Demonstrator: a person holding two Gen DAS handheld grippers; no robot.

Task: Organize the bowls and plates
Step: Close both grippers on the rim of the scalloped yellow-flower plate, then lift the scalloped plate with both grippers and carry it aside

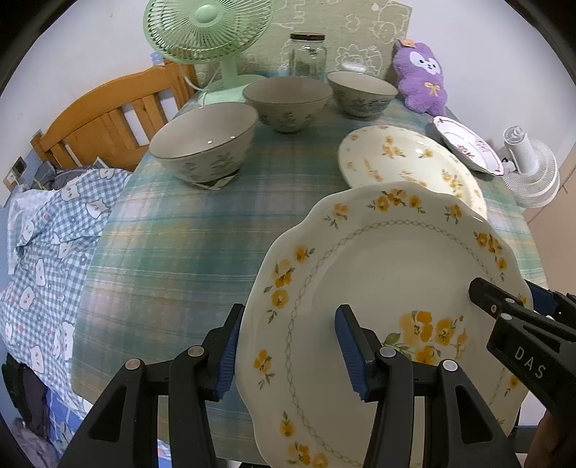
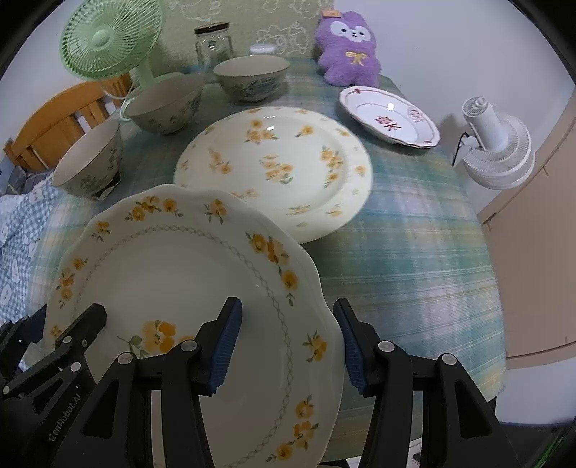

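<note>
A scalloped cream plate with yellow flowers [image 1: 388,273] [image 2: 172,273] hangs tilted above the checked tablecloth, carried between both grippers. My left gripper [image 1: 289,354] is shut on its left rim, and my right gripper [image 2: 288,347] is shut on its right rim. Each gripper also shows in the other's view: the right gripper [image 1: 504,313] and the left gripper [image 2: 82,324]. Behind lies a large round flowered plate [image 1: 406,162] [image 2: 277,162], then a small red-patterned plate [image 1: 468,144] [image 2: 388,115]. Three grey bowls [image 1: 205,140] [image 1: 288,100] [image 1: 361,93] stand in a row at the back left.
At the table's back stand a green fan [image 1: 207,32], a glass jar [image 1: 307,54] and a purple plush toy [image 1: 419,77]. A white fan [image 2: 496,144] sits off the right edge. A wooden headboard [image 1: 108,118] and checked bedding [image 1: 46,244] lie left.
</note>
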